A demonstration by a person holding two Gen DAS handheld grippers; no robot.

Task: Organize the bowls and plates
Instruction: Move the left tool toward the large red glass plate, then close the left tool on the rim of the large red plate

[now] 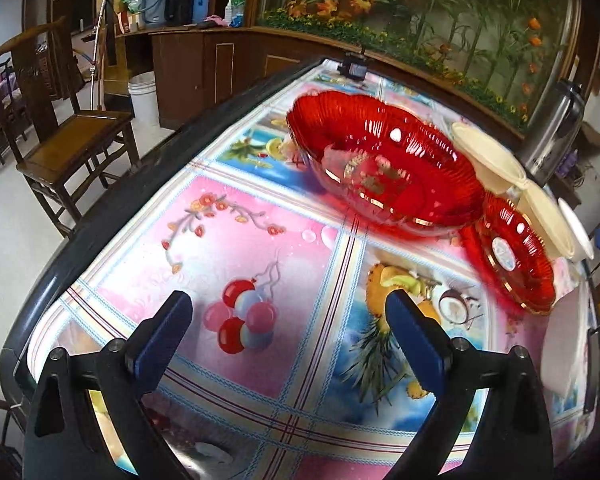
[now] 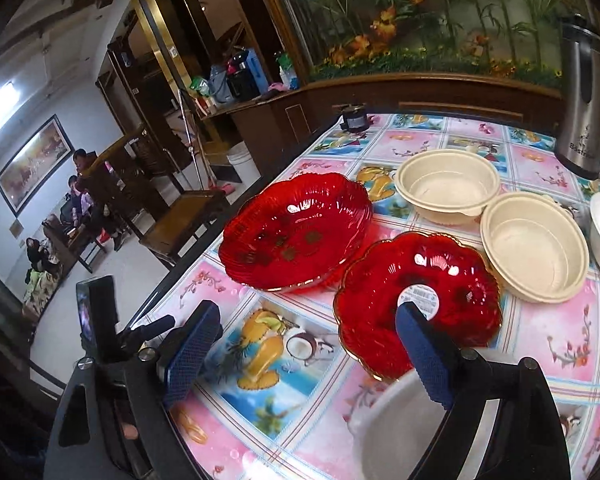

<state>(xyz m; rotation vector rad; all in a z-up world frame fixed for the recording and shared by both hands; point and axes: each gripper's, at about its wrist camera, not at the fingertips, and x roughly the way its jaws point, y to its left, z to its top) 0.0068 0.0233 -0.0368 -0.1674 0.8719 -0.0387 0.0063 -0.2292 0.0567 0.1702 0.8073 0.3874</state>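
The table (image 2: 480, 360) carries a large red bowl (image 2: 296, 232) toward its left edge, a small red bowl (image 2: 416, 300) just beside it, and two cream bowls (image 2: 448, 192) behind. The right gripper (image 2: 304, 340) is nearer the small red bowl (straight ahead, under its right finger); both it and the left gripper (image 1: 288, 312) are spread, holding nothing.

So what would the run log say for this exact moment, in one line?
left claw: open, empty | right claw: open, empty | large red bowl, small red bowl, two cream bowls: separate on table, unstacked
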